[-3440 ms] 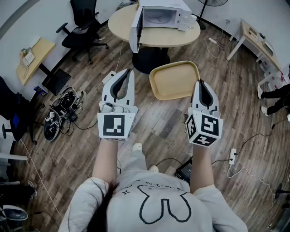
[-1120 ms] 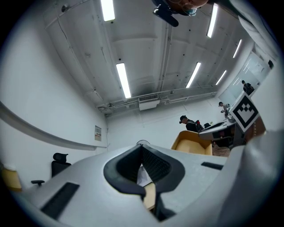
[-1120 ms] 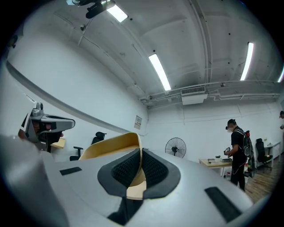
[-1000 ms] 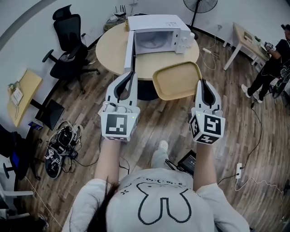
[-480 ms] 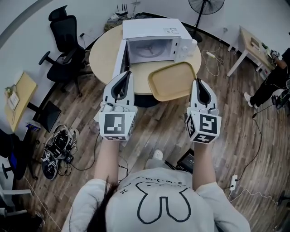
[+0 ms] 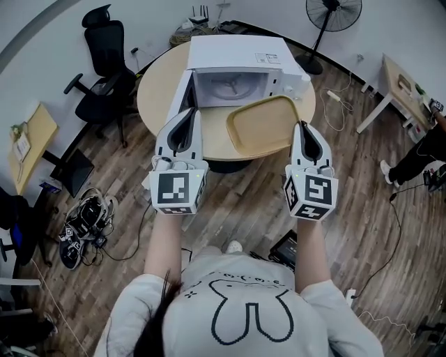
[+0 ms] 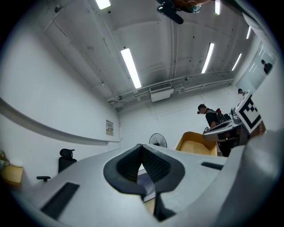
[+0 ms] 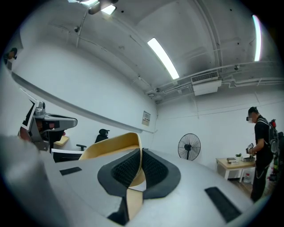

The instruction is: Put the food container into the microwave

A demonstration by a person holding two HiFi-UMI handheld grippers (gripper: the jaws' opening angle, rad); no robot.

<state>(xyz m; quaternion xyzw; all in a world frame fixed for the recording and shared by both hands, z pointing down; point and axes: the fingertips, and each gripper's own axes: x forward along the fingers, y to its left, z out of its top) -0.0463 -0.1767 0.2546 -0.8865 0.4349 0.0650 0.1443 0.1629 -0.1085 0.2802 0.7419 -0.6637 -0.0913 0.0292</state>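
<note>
Flat food container (image 6: 263, 125) in right gripper (image 6: 304, 127), long axis crosswise before microwave (image 6: 237, 63)

A round wooden tabletop (image 6: 157, 94) is standing at the far middle. A black office chair (image 6: 104, 63) is sitting to its left, and a pedestal fan (image 6: 333, 15) is standing at the far right. A dark tangle of cables (image 6: 83, 223) is lying on the plank floor (image 6: 237, 199) at left. A person (image 6: 428, 150) is standing at the right edge, near a small desk (image 6: 401, 80).
</note>
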